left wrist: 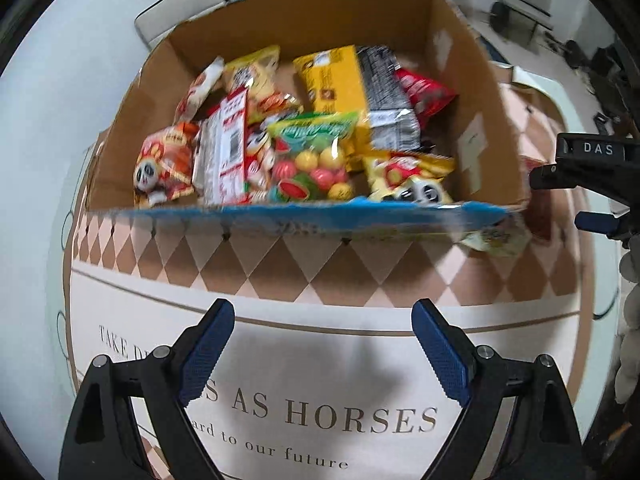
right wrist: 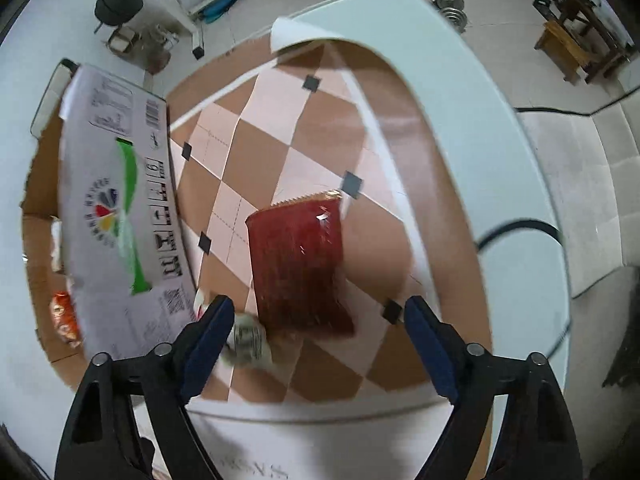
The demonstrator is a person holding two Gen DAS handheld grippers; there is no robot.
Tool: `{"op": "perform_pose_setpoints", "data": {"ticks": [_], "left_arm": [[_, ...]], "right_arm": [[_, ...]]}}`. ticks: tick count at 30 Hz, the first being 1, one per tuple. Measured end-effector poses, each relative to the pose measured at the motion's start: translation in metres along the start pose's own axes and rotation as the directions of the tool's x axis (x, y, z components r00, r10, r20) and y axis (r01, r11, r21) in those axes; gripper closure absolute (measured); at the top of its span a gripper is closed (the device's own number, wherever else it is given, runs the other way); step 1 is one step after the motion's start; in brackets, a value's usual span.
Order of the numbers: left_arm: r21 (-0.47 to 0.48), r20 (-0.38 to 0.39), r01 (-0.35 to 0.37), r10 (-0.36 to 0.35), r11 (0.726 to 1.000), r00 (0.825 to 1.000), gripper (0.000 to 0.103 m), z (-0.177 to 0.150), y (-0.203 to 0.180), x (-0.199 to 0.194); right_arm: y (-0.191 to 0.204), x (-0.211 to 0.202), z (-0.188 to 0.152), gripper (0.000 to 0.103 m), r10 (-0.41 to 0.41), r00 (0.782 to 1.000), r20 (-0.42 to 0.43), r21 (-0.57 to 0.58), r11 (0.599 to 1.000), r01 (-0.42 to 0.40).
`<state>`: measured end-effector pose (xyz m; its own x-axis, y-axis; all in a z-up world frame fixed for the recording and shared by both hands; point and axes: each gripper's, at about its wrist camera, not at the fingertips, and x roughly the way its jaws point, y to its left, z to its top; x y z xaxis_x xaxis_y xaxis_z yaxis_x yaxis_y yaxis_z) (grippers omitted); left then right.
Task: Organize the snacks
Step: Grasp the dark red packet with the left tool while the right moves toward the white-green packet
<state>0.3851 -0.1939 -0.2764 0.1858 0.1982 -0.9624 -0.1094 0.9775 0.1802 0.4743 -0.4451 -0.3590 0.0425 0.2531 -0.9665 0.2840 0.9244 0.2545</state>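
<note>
**Ana:** Left wrist view: what does it show?

**Ben:** An open cardboard box (left wrist: 296,32) fills the frame from ten o'clock to two o'clock, heaped with snack packets. A clear bag of round coloured candies (left wrist: 312,164) lies near the middle, with a yellow packet (left wrist: 336,80) behind it at twelve o'clock. A blue-edged packet (left wrist: 320,216) lies along the box's near edge. The left gripper (left wrist: 324,356) hangs at six o'clock over a printed tablecloth (left wrist: 320,420), jaws spread wide and holding nothing.

**Ana:** And the right side?

**Ben:** The right gripper (right wrist: 320,344) points steeply down at a dark red packet (right wrist: 300,264), which lies flat on the checked cloth at the frame's centre, outside the box. The box's printed outer wall (right wrist: 120,208) stands at nine o'clock. The jaws are released and empty, with the packet's near end just ahead, between the blue pads (right wrist: 212,340).

**Ana:** So which step is this?

**Ben:** It looks like the reach for a stray snack. Next, I judge, the right jaws must lower astride the red packet's edge and pinch the thin foil without sliding it.
</note>
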Motion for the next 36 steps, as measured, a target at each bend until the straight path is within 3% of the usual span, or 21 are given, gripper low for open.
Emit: {"op": "perform_pose_setpoints", "data": {"ticks": [3,4,6,10,15,18,23,26,30,31,32,34,36], "left_arm": [[-0.027,-0.020,-0.023,0.022,0.999,1.000,0.012,-0.004,0.003,0.008],[-0.033,-0.024,-0.028,0.027,0.999,0.999,0.012,-0.005,0.004,0.010],[-0.038,-0.032,-0.037,0.035,0.999,0.999,0.012,-0.007,0.004,0.013],[-0.045,-0.035,-0.038,0.036,0.998,0.999,0.012,-0.010,0.006,0.012],[-0.047,-0.041,-0.015,0.013,0.999,0.999,0.012,-0.016,0.010,0.009],[-0.040,-0.052,0.019,-0.021,0.999,0.998,0.012,-0.023,0.015,0.006],[-0.030,-0.108,0.067,-0.070,0.997,0.992,0.012,-0.044,0.029,0.009],[-0.020,-0.138,0.047,-0.049,0.999,0.989,0.012,-0.058,0.040,0.017],[-0.035,-0.187,0.047,-0.053,0.998,0.981,0.012,-0.070,0.052,0.029],[-0.045,-0.193,0.056,-0.063,0.997,0.979,0.013,-0.071,0.055,0.030],[-0.053,-0.193,0.063,-0.073,0.997,0.979,0.013,-0.072,0.056,0.030],[-0.075,-0.187,0.104,-0.116,0.992,0.975,0.013,-0.070,0.055,0.029],[-0.097,-0.181,0.168,-0.184,0.981,0.966,0.013,-0.066,0.048,0.026]], "right_arm": [[0.014,0.016,0.004,0.022,-0.034,0.999,-0.003,-0.047,0.998,0.033],[0.019,0.021,0.004,0.034,-0.059,0.998,-0.008,-0.069,0.996,0.058],[0.027,0.028,0.002,0.044,-0.121,0.993,-0.003,-0.114,0.986,0.120],[0.031,0.029,-0.002,0.047,-0.146,0.989,0.008,-0.157,0.977,0.146],[0.006,0.016,-0.018,0.048,-0.099,0.995,-0.005,-0.121,0.988,0.098],[-0.008,-0.001,-0.045,0.048,-0.048,0.999,-0.006,-0.118,0.992,0.047],[-0.003,-0.005,-0.111,0.048,0.032,0.996,-0.080,-0.137,0.990,-0.043],[0.017,0.011,-0.148,0.048,0.062,0.988,-0.142,-0.149,0.985,-0.083],[0.037,0.040,-0.186,0.046,0.081,0.973,-0.214,-0.154,0.981,-0.116],[0.039,0.048,-0.190,0.043,0.090,0.963,-0.252,-0.142,0.981,-0.129],[0.039,0.052,-0.191,0.033,0.101,0.957,-0.273,-0.133,0.981,-0.141],[0.032,0.042,-0.196,0.018,0.147,0.960,-0.240,-0.124,0.976,-0.181],[0.024,0.028,-0.190,0.016,0.158,0.968,-0.195,-0.127,0.975,-0.185]]}}
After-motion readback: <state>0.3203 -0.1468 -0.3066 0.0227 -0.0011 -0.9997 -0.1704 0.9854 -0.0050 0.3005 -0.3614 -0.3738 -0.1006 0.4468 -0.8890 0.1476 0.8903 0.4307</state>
